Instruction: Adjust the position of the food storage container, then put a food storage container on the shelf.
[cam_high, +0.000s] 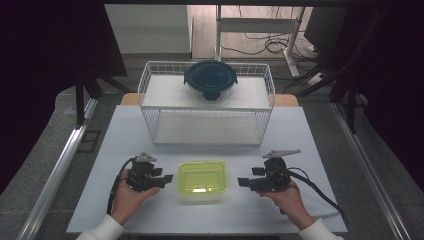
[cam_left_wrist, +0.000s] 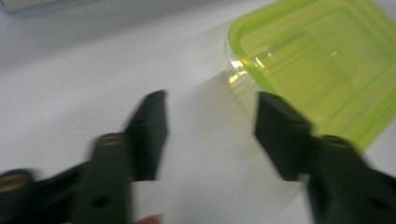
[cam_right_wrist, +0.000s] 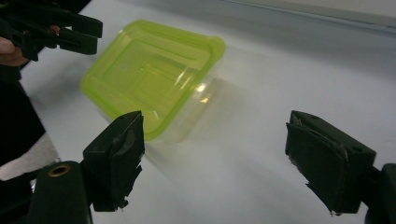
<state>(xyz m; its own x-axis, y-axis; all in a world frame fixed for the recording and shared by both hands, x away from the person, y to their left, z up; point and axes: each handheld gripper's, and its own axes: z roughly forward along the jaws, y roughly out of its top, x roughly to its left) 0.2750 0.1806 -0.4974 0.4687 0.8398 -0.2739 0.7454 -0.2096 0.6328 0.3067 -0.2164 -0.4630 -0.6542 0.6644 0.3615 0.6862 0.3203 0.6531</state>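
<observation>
Flanking the green-lidded container (cam_high: 202, 180), left claw (cam_high: 167, 178) and right claw (cam_high: 243, 182) gape empty.

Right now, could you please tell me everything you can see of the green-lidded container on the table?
The container is a rectangular box with rounded corners, a clear plastic body and a translucent yellow-green lid with a raised rim and a recessed centre. The lid is on and it sits flat and upright on the white table, near the front edge, in front of the wire rack. It looks empty. It lies between the two grippers; nothing touches it.
</observation>
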